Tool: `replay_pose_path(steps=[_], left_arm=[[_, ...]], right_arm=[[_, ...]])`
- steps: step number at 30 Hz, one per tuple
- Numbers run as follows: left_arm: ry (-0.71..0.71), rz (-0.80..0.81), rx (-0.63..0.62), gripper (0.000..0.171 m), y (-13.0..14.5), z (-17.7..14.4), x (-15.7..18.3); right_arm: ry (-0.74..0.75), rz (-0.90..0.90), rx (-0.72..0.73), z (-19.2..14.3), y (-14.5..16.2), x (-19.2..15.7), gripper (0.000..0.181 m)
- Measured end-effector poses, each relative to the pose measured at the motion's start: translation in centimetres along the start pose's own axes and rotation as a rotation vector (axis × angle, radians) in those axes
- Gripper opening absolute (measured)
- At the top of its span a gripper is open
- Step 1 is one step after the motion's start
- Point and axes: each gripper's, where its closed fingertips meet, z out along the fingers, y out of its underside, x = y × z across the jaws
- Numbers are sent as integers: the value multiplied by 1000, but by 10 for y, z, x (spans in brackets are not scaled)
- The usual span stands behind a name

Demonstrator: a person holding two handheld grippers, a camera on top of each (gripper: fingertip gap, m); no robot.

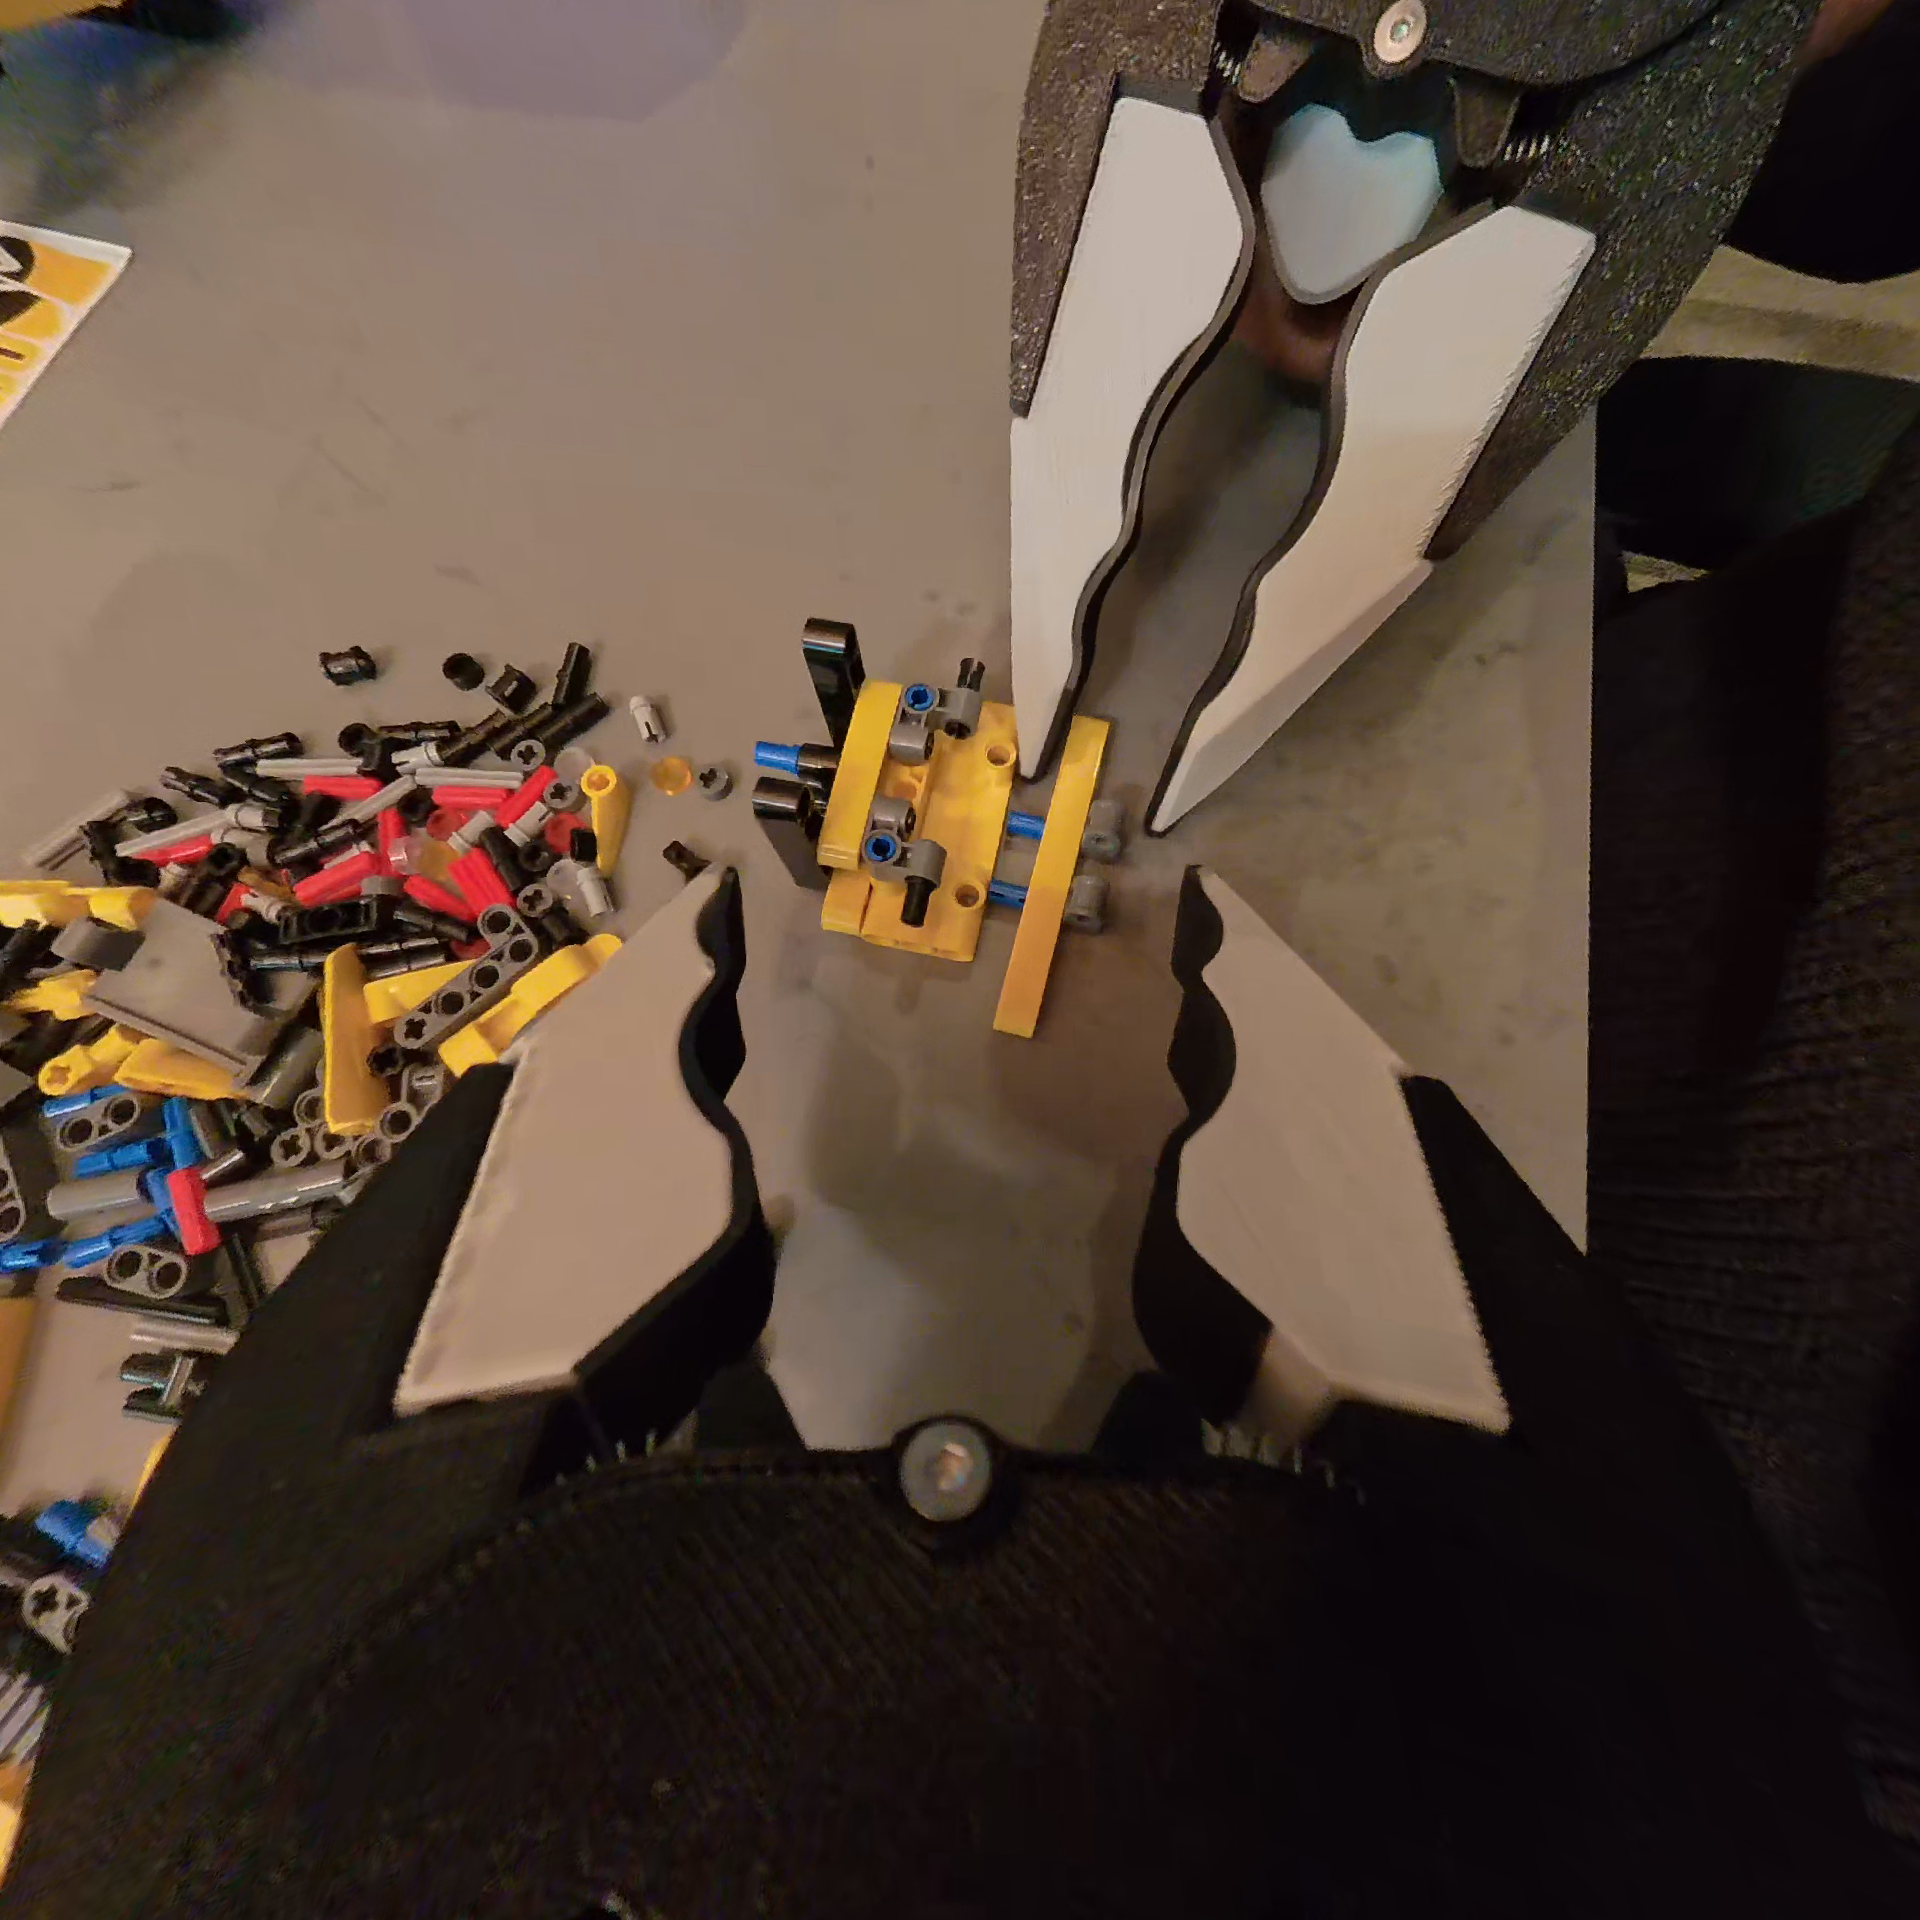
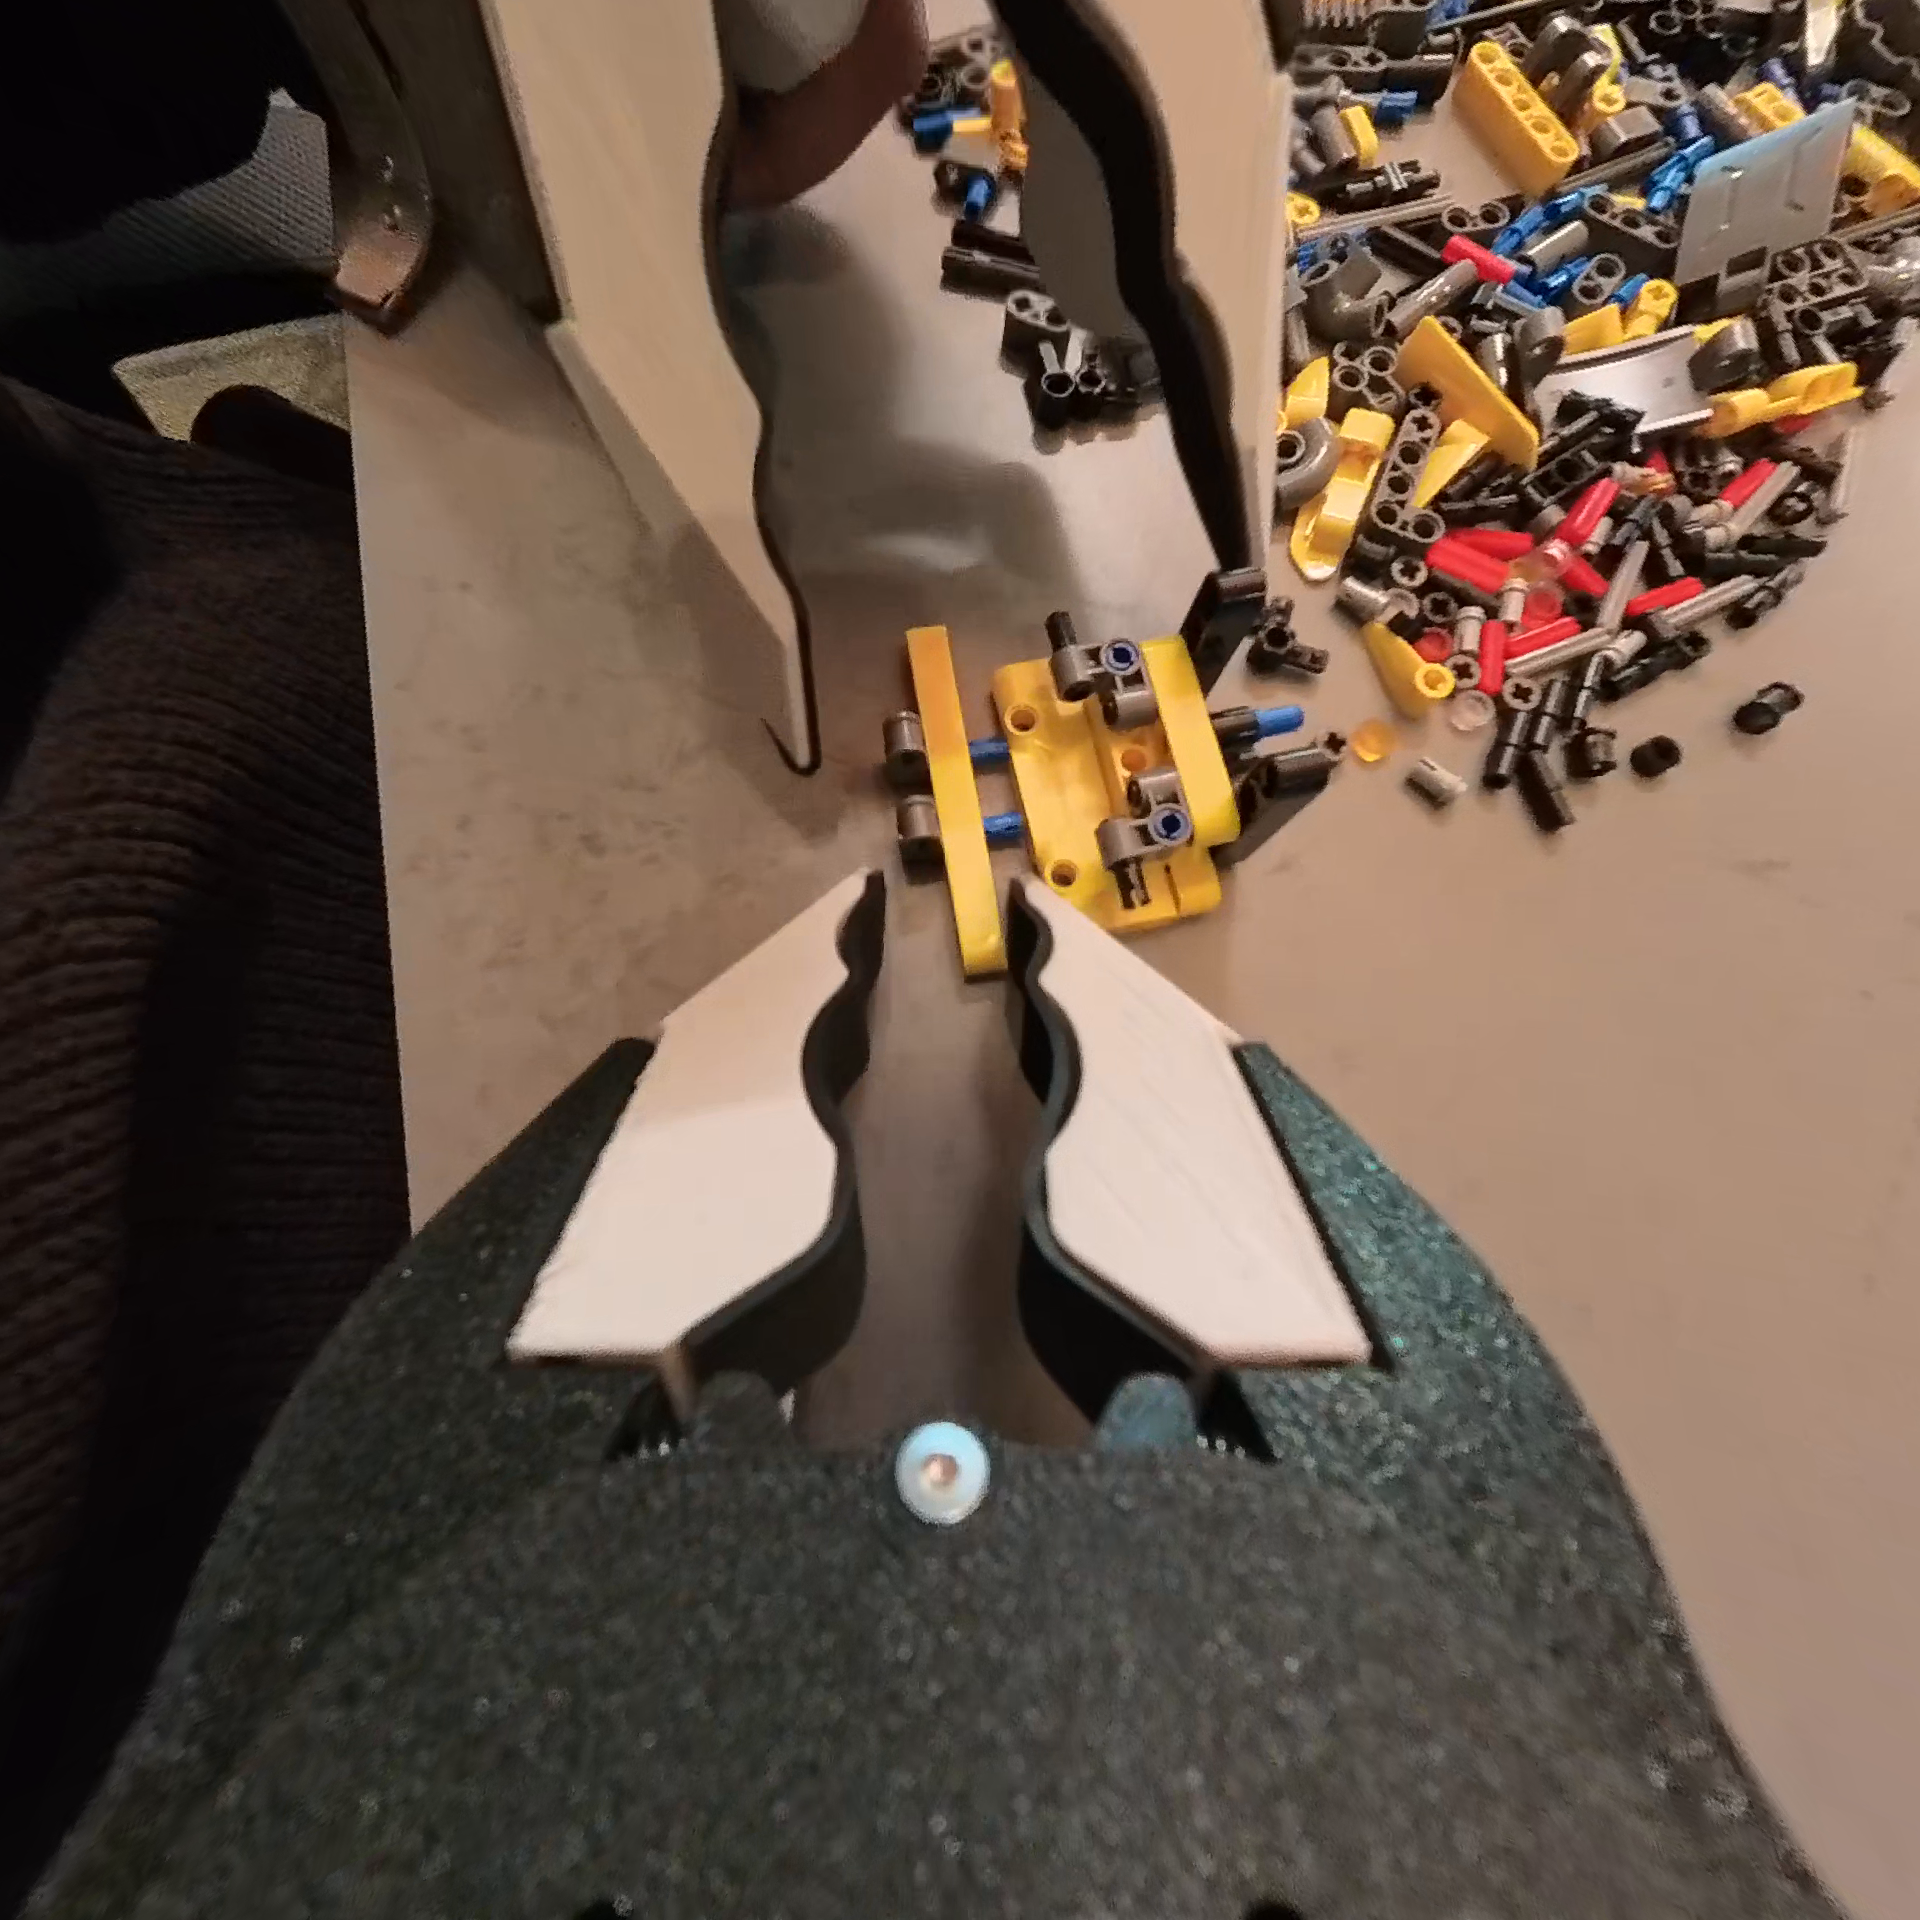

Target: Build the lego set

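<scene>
- While both claws stand released, the left claw (image 1: 956, 883) hovers near the yellow assembly (image 1: 914, 821), clear of it
- Right claw (image 2: 945, 894) straddles the assembly's yellow beam (image 2: 961, 810), seemingly positioned to grip
- Loose parts pile (image 1: 312, 935) lies beside the assembly on the table (image 1: 623, 416)

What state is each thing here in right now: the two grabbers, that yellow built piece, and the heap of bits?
Left tool: open, empty, facing the yellow assembly.
Right tool: open, tips straddling the yellow beam's end.
Yellow assembly: flat on table, partly built.
Yellow beam: on blue pins, not pushed home.
Loose parts pile: scattered, unsorted.
</scene>
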Motion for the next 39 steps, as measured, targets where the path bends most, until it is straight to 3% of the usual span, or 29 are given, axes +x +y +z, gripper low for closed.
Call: replay_pose_path(steps=[7,26,34,39], left_arm=[[0,-20,-3,81,6,-3,-5],[33,16,-46,82,8,9,0],[29,47,-53,81,6,9,-3],[35,64,-63,80,4,9,-5]], right_arm=[[22,-15,8,-4,4,6,9],[39,-16,-1,-8,8,11,13],[97,-54,35,-19,3,23,41],[41,-59,82,-20,-5,34,81]])
